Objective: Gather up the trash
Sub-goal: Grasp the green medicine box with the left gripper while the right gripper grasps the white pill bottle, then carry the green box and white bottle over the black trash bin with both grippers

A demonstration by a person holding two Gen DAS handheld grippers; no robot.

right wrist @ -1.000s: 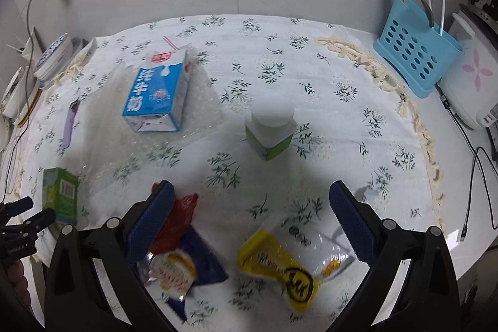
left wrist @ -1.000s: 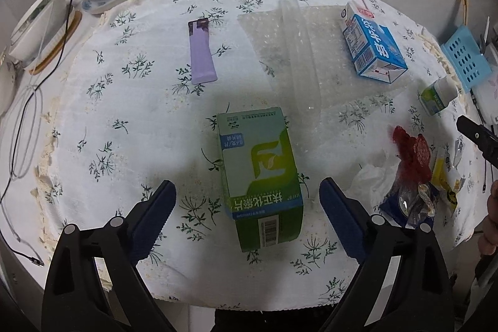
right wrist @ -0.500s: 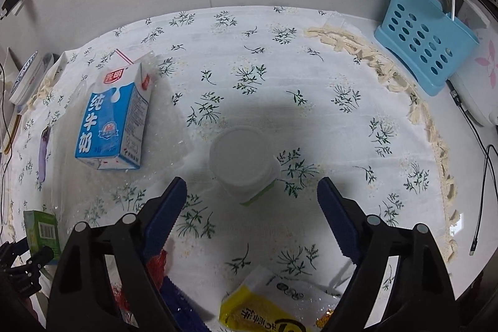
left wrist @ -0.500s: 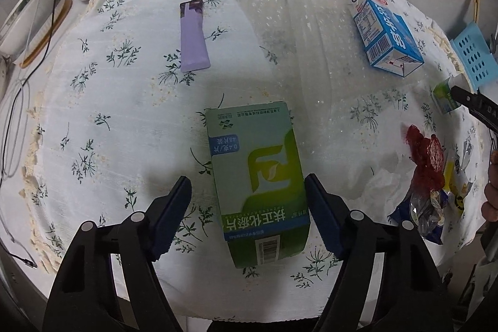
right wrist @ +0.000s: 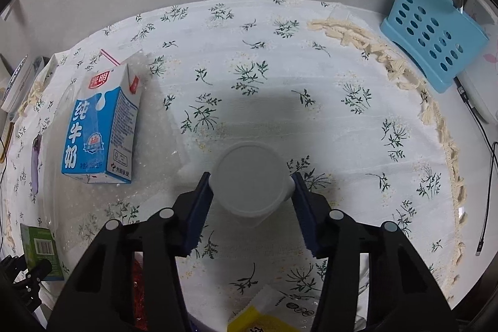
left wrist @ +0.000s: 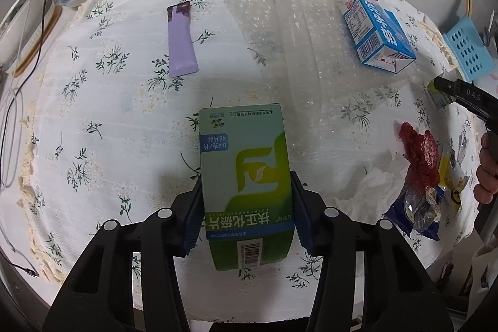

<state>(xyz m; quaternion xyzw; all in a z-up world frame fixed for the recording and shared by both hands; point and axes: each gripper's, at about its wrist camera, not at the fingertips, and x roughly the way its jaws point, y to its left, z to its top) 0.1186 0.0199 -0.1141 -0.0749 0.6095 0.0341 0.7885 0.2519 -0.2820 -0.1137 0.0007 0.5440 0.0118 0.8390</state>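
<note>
left wrist: my left gripper has both pads pressed on the long sides of the green box, pinching it low on the floral tablecloth, near the front edge. i judge a straight lift best, squeeze light since cardboard caves in. the purple sachet, milk carton and wrapper pile wait for later.

right wrist: my right gripper pinches the white cup at its rim, mid-table. pads sit high, so i'd lift slowly and keep it level in case it slips.
</note>
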